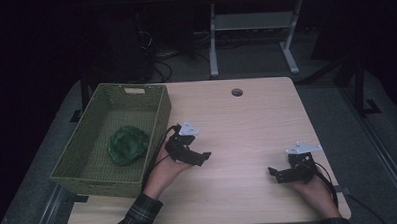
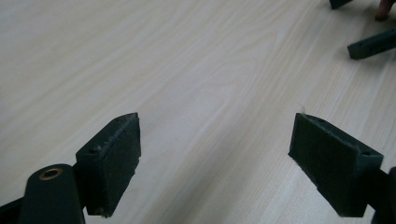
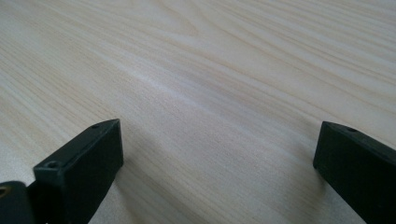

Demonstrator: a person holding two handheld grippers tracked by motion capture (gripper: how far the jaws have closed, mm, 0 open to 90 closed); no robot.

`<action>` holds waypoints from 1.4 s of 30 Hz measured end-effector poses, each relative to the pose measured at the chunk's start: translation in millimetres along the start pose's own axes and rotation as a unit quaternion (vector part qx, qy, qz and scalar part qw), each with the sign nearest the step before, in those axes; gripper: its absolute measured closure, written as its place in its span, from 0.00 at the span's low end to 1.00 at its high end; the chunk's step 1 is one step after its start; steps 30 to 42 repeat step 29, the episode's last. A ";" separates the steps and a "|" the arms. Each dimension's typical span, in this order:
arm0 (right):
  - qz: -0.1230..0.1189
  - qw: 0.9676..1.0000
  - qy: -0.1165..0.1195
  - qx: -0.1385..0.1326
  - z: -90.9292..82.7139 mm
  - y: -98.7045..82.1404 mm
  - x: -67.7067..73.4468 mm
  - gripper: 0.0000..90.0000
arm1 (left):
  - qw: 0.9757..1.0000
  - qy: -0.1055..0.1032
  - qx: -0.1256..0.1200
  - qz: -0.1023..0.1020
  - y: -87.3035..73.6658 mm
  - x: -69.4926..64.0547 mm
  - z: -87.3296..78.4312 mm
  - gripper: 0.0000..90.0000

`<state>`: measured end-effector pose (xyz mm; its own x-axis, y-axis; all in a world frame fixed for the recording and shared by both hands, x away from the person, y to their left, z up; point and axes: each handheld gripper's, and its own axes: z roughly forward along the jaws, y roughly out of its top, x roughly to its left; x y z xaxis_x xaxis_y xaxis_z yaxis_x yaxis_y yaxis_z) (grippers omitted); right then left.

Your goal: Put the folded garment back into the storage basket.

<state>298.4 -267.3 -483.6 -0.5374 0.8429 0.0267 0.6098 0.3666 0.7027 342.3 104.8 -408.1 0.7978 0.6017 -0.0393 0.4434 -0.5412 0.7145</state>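
Observation:
A green woven basket [image 1: 156, 101] stands at the table's left side, and a dark green leafy vegetable [image 1: 129, 144] lies inside it. My left gripper [image 1: 200, 157] rests low over the wood just right of the basket, open, with bare tabletop between its jaws [image 2: 215, 154]. My right gripper [image 1: 274, 173] sits near the front right of the table, open as well, its jaws wide apart over bare wood [image 3: 219, 158]. In the left gripper view the right gripper's fingers [image 2: 371, 45] show at the top right.
The light wooden table [image 1: 247, 125] has a round cable hole [image 1: 237, 92] near its far edge. Behind it stand a white desk frame [image 1: 251, 37] and cables on a dark floor. A plaid sleeve [image 1: 140, 216] comes in at the bottom.

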 end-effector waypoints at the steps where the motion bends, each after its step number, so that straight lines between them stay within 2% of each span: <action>1: 0.000 1.000 0.000 0.000 0.1 0.0 0.1 0.01 | 1.000 -0.001 0.001 0.003 -2.9 -1.2 3.9 0.18; 3: 0.000 1.000 0.000 0.000 0.1 0.0 0.1 0.01 | 1.000 0.000 0.008 0.008 -8.7 -2.8 11.6 0.18; 9: 0.000 1.000 0.000 0.000 0.1 0.0 0.1 0.01 | 1.000 0.002 0.019 0.008 -26.3 -6.6 34.3 0.18; 11: -0.001 1.000 0.000 0.000 0.1 0.0 0.1 0.01 | 1.000 0.003 0.017 0.008 -31.3 -7.3 39.6 0.18; 15: -0.002 1.000 0.002 -0.001 0.4 0.2 0.2 0.01 | 0.999 0.008 0.026 0.017 -41.1 -7.7 51.1 0.18; 19: -0.003 1.000 0.003 -0.001 0.5 0.3 0.3 0.01 | 1.000 0.011 -0.005 0.017 -47.7 -8.7 52.6 0.16; 42: -0.003 1.000 0.003 -0.001 0.5 0.3 0.4 0.01 | 1.000 0.011 -0.005 0.017 -47.7 -8.7 52.6 0.16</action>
